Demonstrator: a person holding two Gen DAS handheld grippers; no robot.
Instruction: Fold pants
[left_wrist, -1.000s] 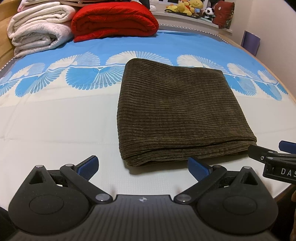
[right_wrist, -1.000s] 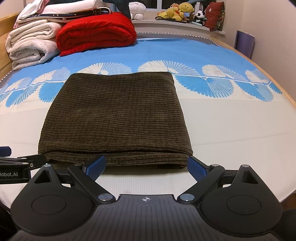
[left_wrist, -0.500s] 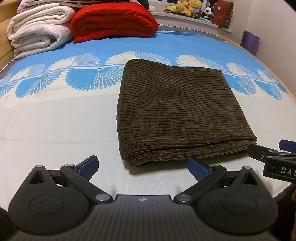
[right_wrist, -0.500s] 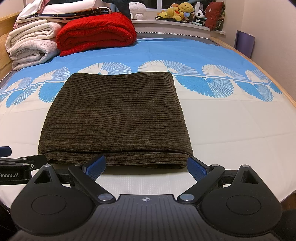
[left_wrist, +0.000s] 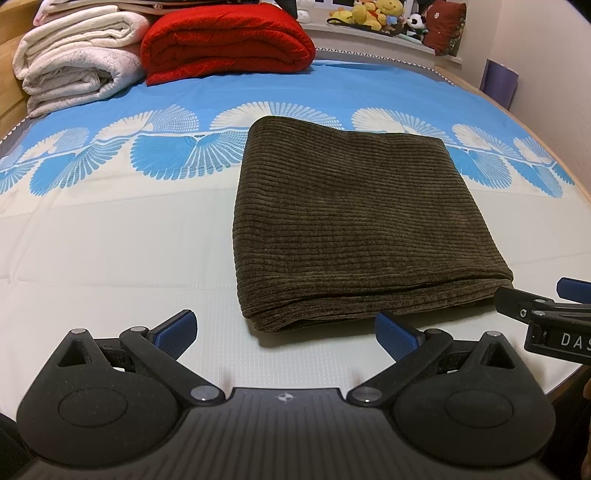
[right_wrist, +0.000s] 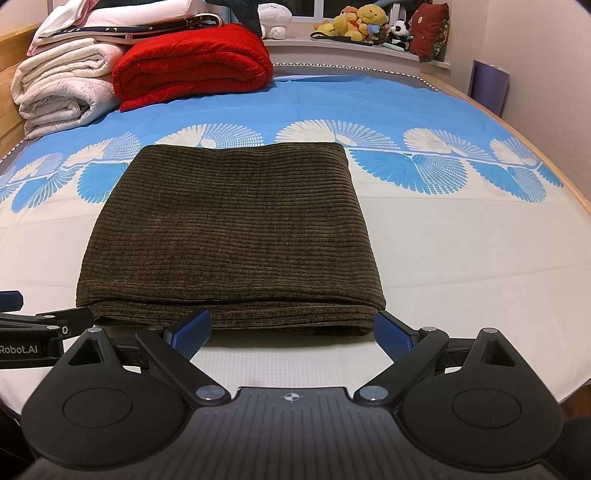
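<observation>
Olive corduroy pants (right_wrist: 236, 236), thick, soft and floppy, lie folded on the bed (right_wrist: 461, 258); I'd pinch the stacked near corners, apparently loose, both hand-held grippers (left_wrist: 284, 328) (right_wrist: 291, 330) wide open, empty.

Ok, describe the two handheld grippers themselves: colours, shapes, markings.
The left gripper and right gripper look alike: matte black bodies, ribbed centre panel with a small cross emblem, round discs each side, silver pivot bolts, blue finger pads. White lettering marks their sides.
</observation>
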